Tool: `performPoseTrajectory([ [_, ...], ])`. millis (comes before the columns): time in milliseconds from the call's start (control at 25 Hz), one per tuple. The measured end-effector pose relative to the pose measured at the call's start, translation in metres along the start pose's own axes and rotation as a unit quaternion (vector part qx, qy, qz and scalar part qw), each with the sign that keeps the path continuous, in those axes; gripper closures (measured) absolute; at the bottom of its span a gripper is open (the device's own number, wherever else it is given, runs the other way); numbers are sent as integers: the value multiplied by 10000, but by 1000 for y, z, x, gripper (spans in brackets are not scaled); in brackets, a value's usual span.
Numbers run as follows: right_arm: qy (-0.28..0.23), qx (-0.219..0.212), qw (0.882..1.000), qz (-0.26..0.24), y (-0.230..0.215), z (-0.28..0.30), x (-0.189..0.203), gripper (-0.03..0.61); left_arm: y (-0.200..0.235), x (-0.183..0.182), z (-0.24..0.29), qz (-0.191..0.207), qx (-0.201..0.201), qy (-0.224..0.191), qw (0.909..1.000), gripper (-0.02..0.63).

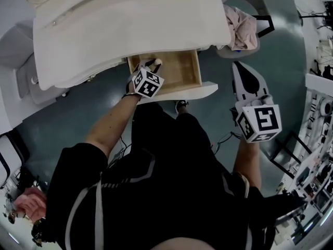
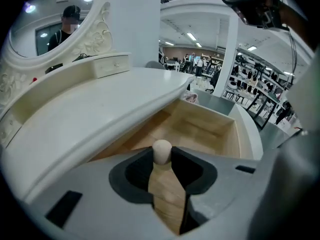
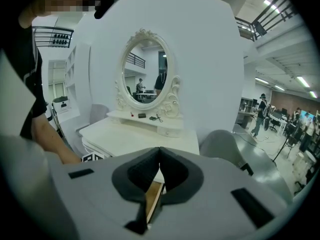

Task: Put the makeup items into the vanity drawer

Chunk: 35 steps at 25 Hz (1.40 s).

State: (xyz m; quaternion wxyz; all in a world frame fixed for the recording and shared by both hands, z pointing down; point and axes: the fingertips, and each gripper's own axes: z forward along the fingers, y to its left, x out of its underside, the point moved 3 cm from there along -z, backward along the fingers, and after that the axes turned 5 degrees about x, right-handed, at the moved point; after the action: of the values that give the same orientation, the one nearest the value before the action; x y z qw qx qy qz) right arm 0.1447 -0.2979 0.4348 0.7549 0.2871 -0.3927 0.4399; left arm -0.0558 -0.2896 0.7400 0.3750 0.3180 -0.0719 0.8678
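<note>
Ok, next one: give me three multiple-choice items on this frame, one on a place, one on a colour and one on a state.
1. Where is the left gripper?
A) over the open drawer
B) up at the mirror
C) down by the floor

2. What colour is the vanity top?
A) black
B) white
C) red

3. How do the right gripper's jaws stand?
A) wide apart
B) clamped on a brush
C) together, with nothing held

Answers:
1 A: the head view shows it above the pulled-out drawer, shut on a beige makeup item.
2 B: the top is plainly white in every view.
3 C: in the right gripper view the tips meet and nothing sits between them.
</note>
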Motion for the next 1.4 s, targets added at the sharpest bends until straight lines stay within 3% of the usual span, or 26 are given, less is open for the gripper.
performPoseTrajectory([
  [240,99,142,9995,251,-5,-7,12,574,4,6,22,126,-37,308,9994,508],
  [440,200,317,9990,246,-12,-10,23,574,3,6,38,518,-33,435,9977,508],
  [680,244,393,9987,210,-16,-18,31,574,2,15,52,589,22,750,9954,506],
  [920,174,452,9985,236,-22,-24,27,574,1,16,53,431,168,747,9961,497],
  [1400,1,292,9995,119,-27,-30,17,574,-5,12,45,494,318,695,9959,465],
])
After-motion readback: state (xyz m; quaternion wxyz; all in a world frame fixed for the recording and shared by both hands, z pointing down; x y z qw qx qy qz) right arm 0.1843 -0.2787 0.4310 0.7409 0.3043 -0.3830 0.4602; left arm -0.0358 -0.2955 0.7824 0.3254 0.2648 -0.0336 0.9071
